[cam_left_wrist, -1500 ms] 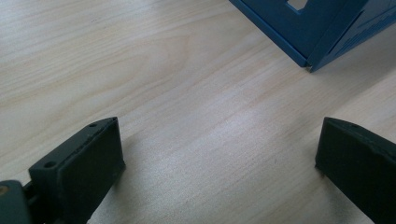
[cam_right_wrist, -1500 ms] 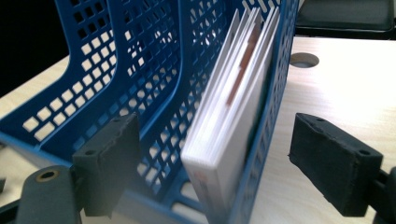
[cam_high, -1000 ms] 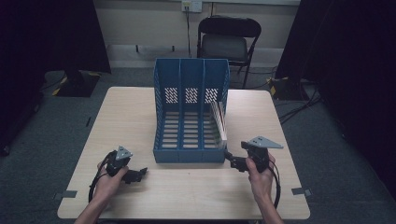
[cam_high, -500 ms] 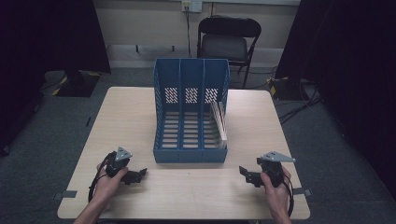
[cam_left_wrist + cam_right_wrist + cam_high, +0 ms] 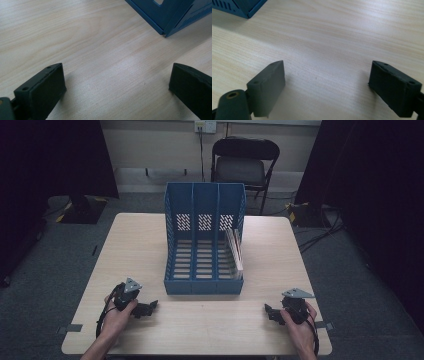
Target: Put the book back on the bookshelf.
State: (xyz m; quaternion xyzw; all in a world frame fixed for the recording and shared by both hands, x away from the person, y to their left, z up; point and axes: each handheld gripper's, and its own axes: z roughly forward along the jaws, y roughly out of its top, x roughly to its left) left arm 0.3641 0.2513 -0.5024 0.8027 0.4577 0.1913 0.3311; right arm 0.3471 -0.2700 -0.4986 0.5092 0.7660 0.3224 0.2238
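Observation:
A blue three-slot file rack (image 5: 204,242) stands in the middle of the light wooden table (image 5: 140,240). Its right slot holds a thin white book or folder (image 5: 234,251) leaning on the wall. My left gripper (image 5: 150,308) rests low on the table near the front left, jaws wide open and empty, with the rack's front corner (image 5: 165,22) ahead of it. My right gripper (image 5: 269,312) sits near the front right edge, also open with bare wood between its jaws; a corner of the rack (image 5: 239,7) shows at the upper left of its view.
A black folding chair (image 5: 242,165) stands behind the table by the wall. Cables (image 5: 320,227) run over the grey carpet at the right. Bare wood lies on both sides of the rack and along the front edge.
My right gripper has drawn back from the rack's front right corner toward the table's front right edge. The left gripper has stayed where it was.

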